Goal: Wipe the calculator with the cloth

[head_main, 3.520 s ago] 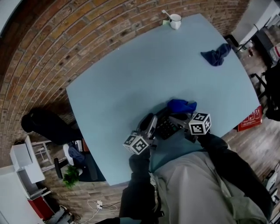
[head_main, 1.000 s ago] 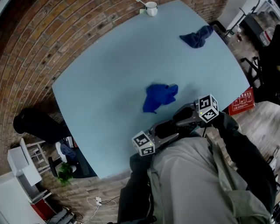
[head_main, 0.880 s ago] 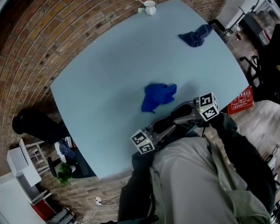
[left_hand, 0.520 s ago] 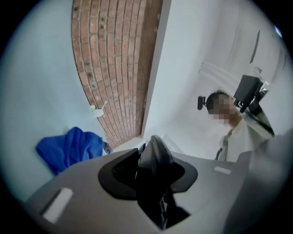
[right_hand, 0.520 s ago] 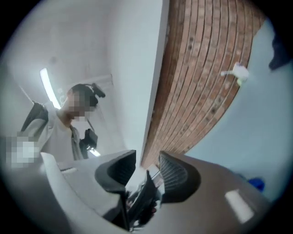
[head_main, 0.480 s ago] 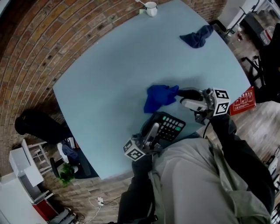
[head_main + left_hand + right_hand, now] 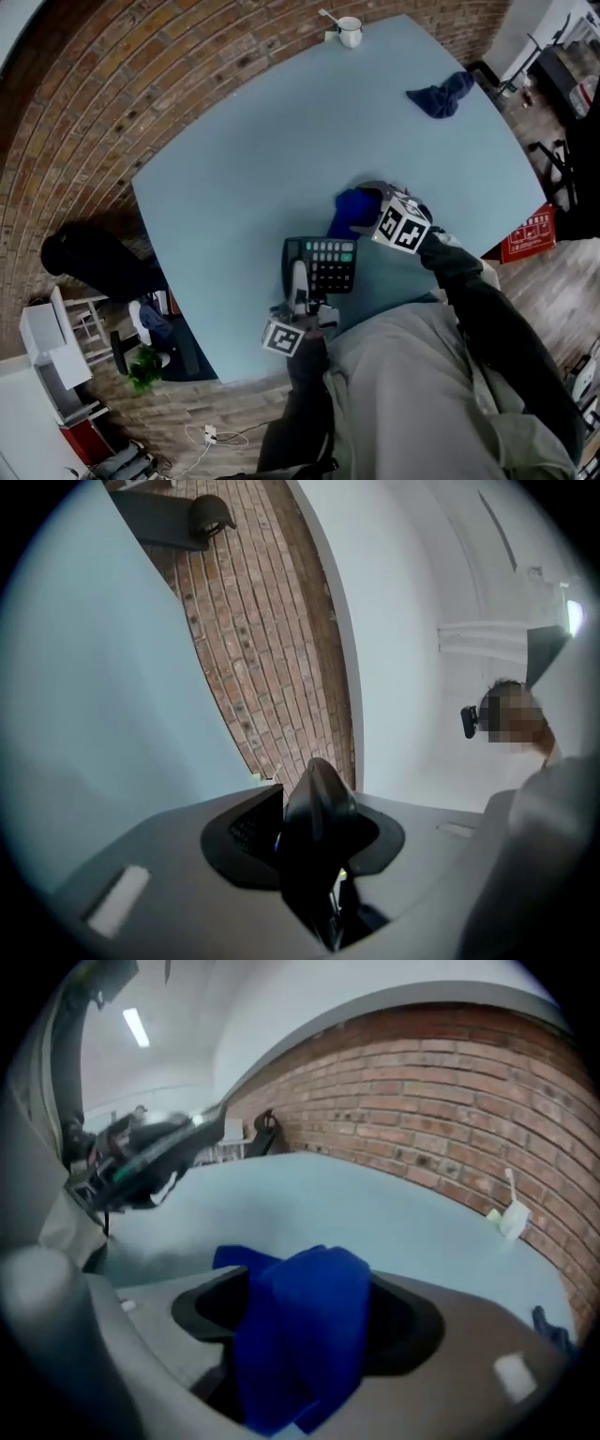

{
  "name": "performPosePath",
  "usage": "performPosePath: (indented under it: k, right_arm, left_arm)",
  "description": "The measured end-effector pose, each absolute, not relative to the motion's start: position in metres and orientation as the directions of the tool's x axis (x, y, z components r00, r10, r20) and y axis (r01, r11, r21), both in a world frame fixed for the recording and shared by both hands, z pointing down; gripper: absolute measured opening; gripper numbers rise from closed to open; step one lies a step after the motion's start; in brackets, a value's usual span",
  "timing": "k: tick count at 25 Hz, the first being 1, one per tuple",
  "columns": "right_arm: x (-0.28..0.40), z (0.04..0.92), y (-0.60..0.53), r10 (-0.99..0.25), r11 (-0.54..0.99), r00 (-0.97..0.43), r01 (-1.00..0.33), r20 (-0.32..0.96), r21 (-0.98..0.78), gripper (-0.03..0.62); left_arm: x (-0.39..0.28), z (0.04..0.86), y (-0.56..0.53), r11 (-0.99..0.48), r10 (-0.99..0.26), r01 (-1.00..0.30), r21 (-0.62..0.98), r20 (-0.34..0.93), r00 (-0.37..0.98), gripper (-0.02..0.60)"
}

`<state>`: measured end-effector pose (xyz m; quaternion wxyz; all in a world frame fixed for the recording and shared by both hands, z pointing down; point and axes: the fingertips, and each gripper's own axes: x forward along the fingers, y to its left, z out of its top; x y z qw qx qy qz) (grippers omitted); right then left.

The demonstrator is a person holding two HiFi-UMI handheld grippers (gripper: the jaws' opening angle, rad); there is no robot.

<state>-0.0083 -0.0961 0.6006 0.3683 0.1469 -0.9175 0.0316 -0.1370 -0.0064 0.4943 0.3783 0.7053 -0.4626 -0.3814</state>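
Near edge of the desk [image 7: 244, 150]: the calculator [image 7: 326, 265] is now out on the surface, keys up. It sits just beside the cloth [image 7: 349, 212] and nearer me, not touching it as far as the head view shows. A second ago both tongs were drawn in close to my body with the calculator, and the cloth lay alone mid-desk; since then the hands have split. Left tongs [image 7: 300, 279] have just been closing and are now clamped on the calculator's left side. The left gripper view shows its dark edge filling the gap between the jaws. Whether the calculator rests fully flat or is held slightly off the desk, I cannot tell. Right tongs [image 7: 368, 203] have swung out to the cloth and have just been opening. Their jaws stand wide apart with the blue cloth bunched between them, plain in the right gripper view, but not yet pinched. Reading: hold-and-fetch stage, wiping not begun. One hand steadies the calculator, so the right jaws next need to close on a good fold of cloth and carry it across onto the keys. Risk: a thin grab, with the cloth slipping out mid-stroke. Farther out, untouched: a darker second cloth [image 7: 441, 96] at the far right corner and a mug [image 7: 350, 31] at the far edge.
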Motion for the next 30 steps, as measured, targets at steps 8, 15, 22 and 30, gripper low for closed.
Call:
performPosePath:
  k: [8,15,22,30]
  right_arm:
    - [-0.003,0.621,-0.078,-0.33,0.923,-0.647,-0.374,0.687,0.091,0.144]
    - [-0.001,0.494,-0.069,-0.458,0.848,-0.806,-0.523,0.376,-0.089,0.12]
    - [-0.077,0.478,0.016,-0.249,0.969,-0.839,-0.212,0.484,0.13,0.12]
    - [-0.056,0.452,-0.019,-0.37,0.929,-0.839,-0.343,0.4,0.141,0.112]
  left_arm:
    - [-0.153,0.493,-0.006,-0.233,-0.965,-0.352,0.907,-0.169,0.203,0.118]
    - [-0.154,0.502,-0.01,-0.183,-0.977,-0.372,0.91,-0.126,0.172,0.117]
    - [-0.142,0.482,-0.02,-0.18,-0.981,-0.408,0.895,-0.132,0.143,0.114]
    - [-0.15,0.464,-0.016,-0.235,-0.97,-0.346,0.909,-0.197,0.141,0.097]
